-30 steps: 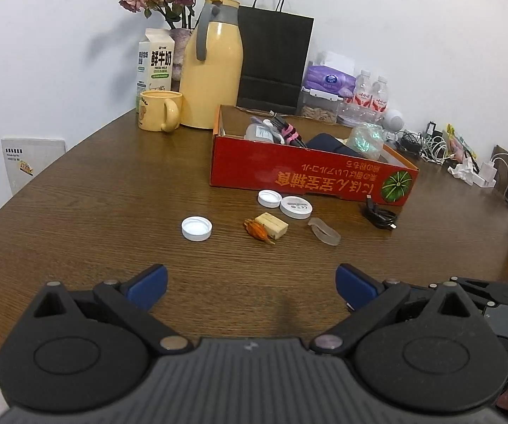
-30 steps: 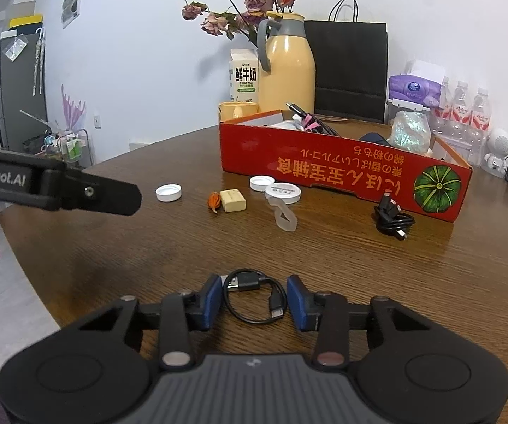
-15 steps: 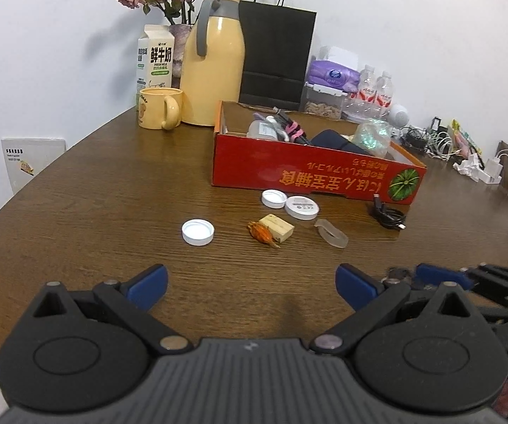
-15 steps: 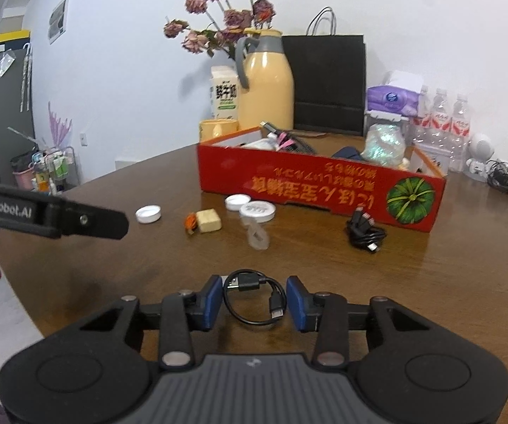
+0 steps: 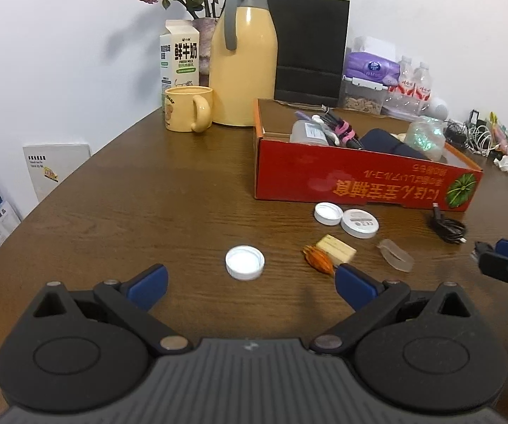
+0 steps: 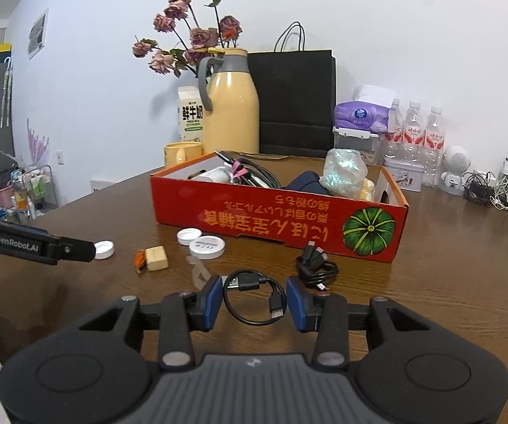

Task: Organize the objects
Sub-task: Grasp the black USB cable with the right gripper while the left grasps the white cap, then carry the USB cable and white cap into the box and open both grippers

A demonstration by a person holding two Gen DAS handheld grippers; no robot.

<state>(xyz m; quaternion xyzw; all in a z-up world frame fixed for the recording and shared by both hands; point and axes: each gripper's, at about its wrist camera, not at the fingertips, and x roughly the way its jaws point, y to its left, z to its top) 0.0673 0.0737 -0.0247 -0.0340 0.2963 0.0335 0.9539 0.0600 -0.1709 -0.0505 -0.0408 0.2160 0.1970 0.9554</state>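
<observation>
right gripper (image 6: 254, 302) is clamped on a coiled black cable (image 6: 254, 296), sitting right between its pads; light and floppy, so pinch across the whole loop; left gripper (image 5: 250, 284) hangs wide open, holding nothing

Both black claws (image 5: 250, 279) (image 6: 254, 298) carry blue pads, silver pivot screws, ribbed grey housings.

- We read "GenRobot.AI" on the left gripper (image 6: 47, 245), left of the right tongs.
- We read "鲜牛奶" and "FRESH MILK" on the milk carton (image 5: 179, 58), far ahead of the left tongs.
</observation>
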